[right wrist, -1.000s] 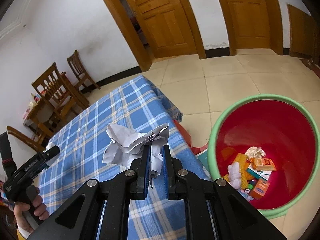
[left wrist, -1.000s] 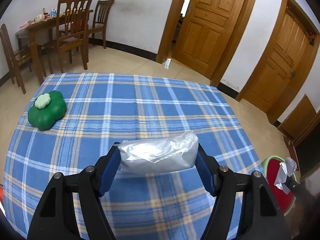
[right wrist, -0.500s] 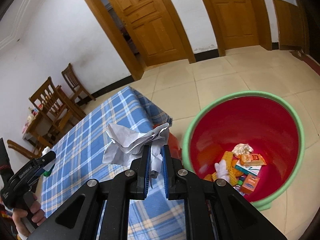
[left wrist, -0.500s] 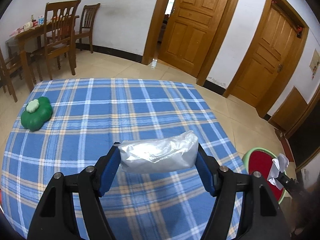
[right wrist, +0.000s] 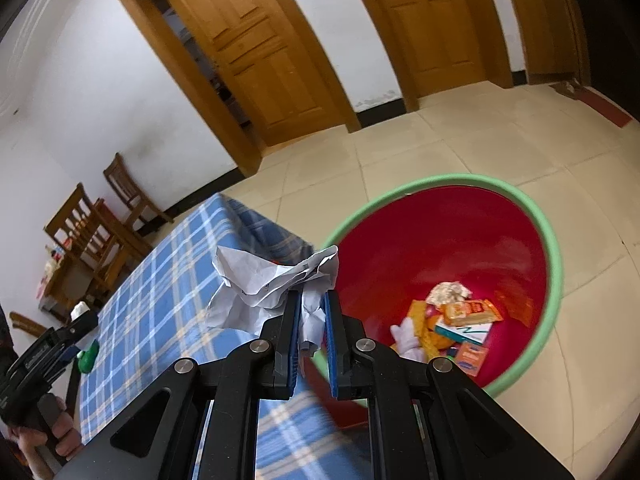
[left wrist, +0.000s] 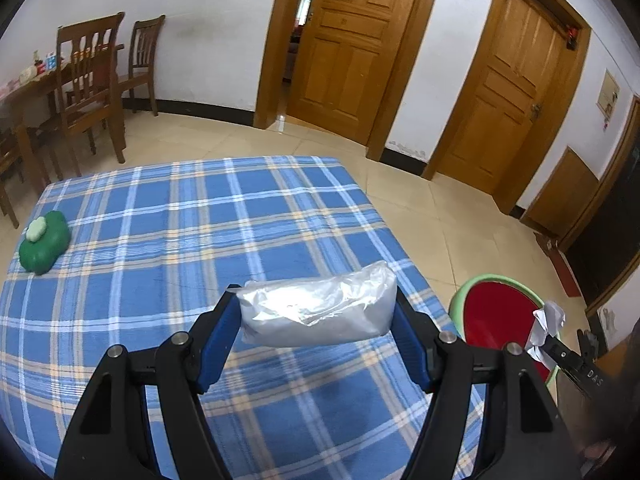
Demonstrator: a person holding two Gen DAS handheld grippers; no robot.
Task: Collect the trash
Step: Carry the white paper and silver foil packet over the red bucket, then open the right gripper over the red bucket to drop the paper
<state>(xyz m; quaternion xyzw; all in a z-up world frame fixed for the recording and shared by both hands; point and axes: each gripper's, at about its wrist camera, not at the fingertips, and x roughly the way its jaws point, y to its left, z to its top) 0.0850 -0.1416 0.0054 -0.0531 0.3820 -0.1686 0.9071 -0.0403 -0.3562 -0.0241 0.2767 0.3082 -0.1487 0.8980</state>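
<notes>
Holding two pieces: my left gripper [left wrist: 316, 316] clamps a plastic bag [left wrist: 316, 310], my right gripper [right wrist: 311, 320] crumpled paper [right wrist: 264, 284]; the half-filled red basin [right wrist: 552, 248], lower right, awaits both.

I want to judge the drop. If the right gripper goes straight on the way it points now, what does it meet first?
Probably the bin: the right gripper, shut on crumpled paper, points toward its near rim and red inside. Nothing else shows between, though depth is unclear.
</notes>
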